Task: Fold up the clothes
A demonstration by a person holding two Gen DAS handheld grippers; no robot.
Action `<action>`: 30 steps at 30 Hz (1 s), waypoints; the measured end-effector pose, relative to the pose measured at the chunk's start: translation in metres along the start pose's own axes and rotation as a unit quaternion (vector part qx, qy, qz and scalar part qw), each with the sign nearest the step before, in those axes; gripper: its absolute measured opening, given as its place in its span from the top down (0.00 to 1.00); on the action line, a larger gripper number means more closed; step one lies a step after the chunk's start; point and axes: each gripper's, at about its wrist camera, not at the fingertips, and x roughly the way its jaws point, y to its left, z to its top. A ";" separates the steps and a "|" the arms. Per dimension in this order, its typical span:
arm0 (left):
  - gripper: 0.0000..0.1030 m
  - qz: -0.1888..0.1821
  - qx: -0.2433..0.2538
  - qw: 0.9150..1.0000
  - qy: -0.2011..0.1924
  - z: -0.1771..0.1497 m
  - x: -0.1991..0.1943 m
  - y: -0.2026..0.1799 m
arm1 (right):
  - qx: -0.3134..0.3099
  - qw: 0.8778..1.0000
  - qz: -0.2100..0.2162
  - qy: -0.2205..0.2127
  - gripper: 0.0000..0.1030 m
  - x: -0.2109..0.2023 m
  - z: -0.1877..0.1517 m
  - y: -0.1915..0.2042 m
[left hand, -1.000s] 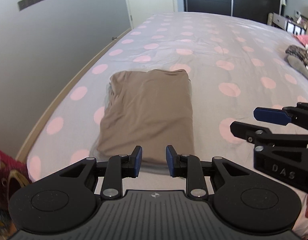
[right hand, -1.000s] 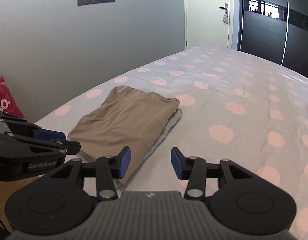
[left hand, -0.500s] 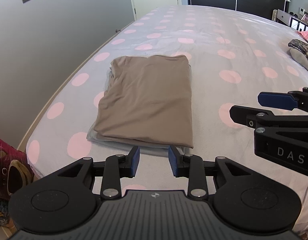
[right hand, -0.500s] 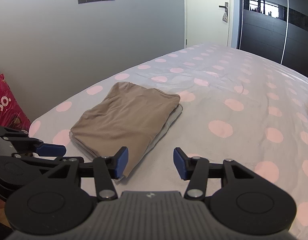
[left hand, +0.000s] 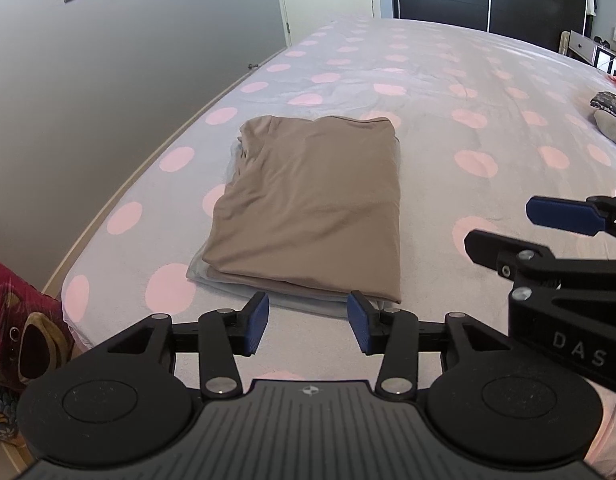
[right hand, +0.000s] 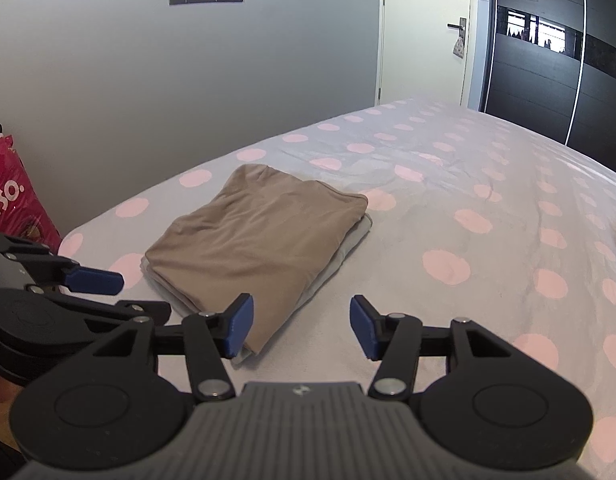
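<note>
A folded tan garment lies flat on a folded pale grey garment near the corner of the bed. My left gripper hovers just short of the stack's near edge, its jaws opening, nothing between them. My right gripper hangs over the sheet by the stack's near right corner, jaws also opening and empty. In the left wrist view the right gripper shows from the side at the right; in the right wrist view the left gripper shows at the left.
The bed has a grey sheet with pink dots. A grey wall runs along its left side. A pink bag stands on the floor by the corner. More clothes lie at the bed's right. Dark wardrobe doors stand behind.
Both grippers have drawn back from the stack and their jaws have widened, the left one most. The stack lies still.
</note>
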 end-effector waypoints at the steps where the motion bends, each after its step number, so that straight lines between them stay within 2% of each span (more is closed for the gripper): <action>1: 0.60 -0.001 0.000 1.000 0.001 0.000 0.000 0.000 | 0.001 1.000 -0.002 0.004 0.45 0.001 -0.001 0.000; 9: 0.58 -0.003 0.004 1.000 0.007 -0.001 0.001 -0.001 | 0.012 1.000 -0.007 0.020 0.45 0.009 -0.007 -0.005; 13: 0.48 0.003 0.010 1.000 0.006 0.001 0.001 -0.005 | 0.012 1.000 -0.012 0.020 0.44 0.010 -0.007 -0.004; 16: 0.45 0.011 0.013 1.000 0.006 -0.002 0.001 -0.008 | 0.013 1.000 -0.014 0.022 0.43 0.011 -0.008 -0.004; 30: 0.45 0.022 0.020 1.000 0.005 -0.003 0.000 -0.010 | 0.019 0.999 -0.017 0.022 0.42 0.012 -0.008 -0.004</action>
